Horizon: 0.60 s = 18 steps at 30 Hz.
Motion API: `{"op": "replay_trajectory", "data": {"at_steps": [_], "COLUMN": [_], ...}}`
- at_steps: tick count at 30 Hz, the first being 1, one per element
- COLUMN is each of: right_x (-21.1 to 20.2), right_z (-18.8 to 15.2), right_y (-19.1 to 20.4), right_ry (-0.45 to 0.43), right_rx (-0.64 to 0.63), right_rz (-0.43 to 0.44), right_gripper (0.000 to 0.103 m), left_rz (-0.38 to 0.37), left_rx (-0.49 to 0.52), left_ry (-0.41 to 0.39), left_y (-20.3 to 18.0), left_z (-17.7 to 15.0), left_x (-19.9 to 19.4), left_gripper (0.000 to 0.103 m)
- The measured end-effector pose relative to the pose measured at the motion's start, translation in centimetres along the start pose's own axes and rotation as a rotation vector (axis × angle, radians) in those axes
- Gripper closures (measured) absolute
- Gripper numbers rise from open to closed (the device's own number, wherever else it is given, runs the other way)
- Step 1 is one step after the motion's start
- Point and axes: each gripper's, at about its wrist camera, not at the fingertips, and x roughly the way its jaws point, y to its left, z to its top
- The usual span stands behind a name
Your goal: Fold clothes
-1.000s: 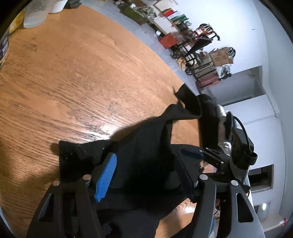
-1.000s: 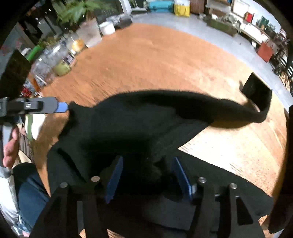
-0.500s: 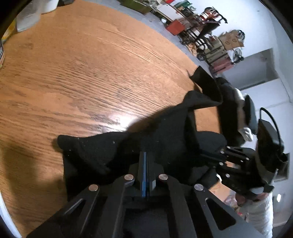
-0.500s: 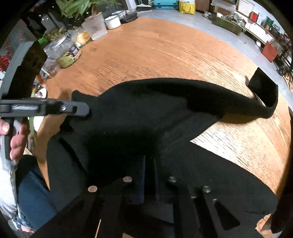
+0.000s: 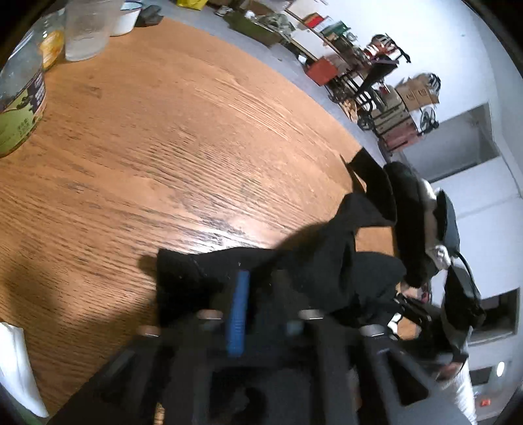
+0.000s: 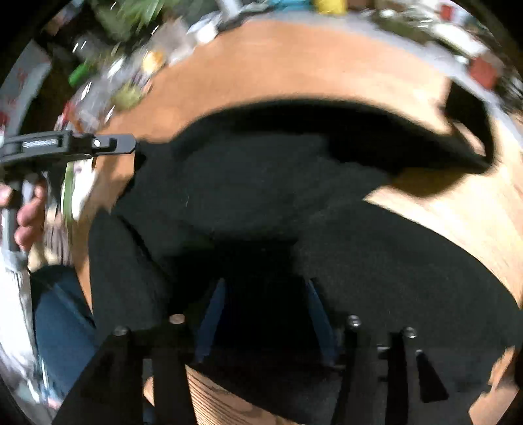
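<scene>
The wooden table fills both views; the black garment lies bunched at lower centre, seemingly half folded, one sleeve trailing upper right. Left gripper and right gripper have just opened, fingers apart over cloth

My round wooden table carried the black garment — jars and a cup lined its far edge.
</scene>
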Motion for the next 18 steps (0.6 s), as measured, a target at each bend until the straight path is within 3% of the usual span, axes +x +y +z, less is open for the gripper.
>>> {"op": "replay_trajectory", "data": {"at_steps": [1, 3, 7, 11, 12, 13, 14, 15, 18], "right_x": [-0.9, -2.3, -3.7, -5.2, -5.6, -5.8, -6.2, -6.6, -7.8], "right_z": [-0.5, -2.1, -5.4, -8.9, -9.5, -9.9, -10.4, -10.7, -11.6], "right_y": [-0.1, -0.2, -1.1, -3.7, -5.0, -5.9, -6.8, -8.0, -11.9], "right_ry": [-0.039, -0.103, -0.161, -0.213, -0.228, -0.239, -0.251, -0.262, -0.287], "right_rx": [0.028, 0.065, 0.127, 0.236, 0.27, 0.289, 0.309, 0.334, 0.43], "right_rz": [-0.004, -0.004, -0.039, -0.059, -0.065, -0.073, -0.085, -0.101, -0.131], "right_gripper": [0.033, 0.028, 0.028, 0.027, 0.027, 0.026, 0.025, 0.024, 0.024], "left_rz": [-0.019, -0.043, -0.042, 0.052, 0.077, 0.107, 0.135, 0.153, 0.139], "left_rx": [-0.011, 0.016, 0.087, 0.135, 0.161, 0.183, 0.2, 0.202, 0.198], "left_ry": [0.002, 0.008, 0.051, 0.095, 0.1, 0.102, 0.103, 0.106, 0.12], "left_y": [0.1, -0.8, -2.8, -3.8, -4.1, -4.1, -4.1, -3.9, -3.9], "left_z": [0.1, 0.1, -0.2, -1.1, -1.5, -2.0, -2.4, -2.8, -3.5], "left_x": [0.0, 0.5, 2.5, 4.9, 5.3, 5.4, 5.4, 5.3, 4.3], "left_gripper": [0.042, 0.036, 0.036, 0.036, 0.045, 0.073, 0.09, 0.099, 0.099]}}
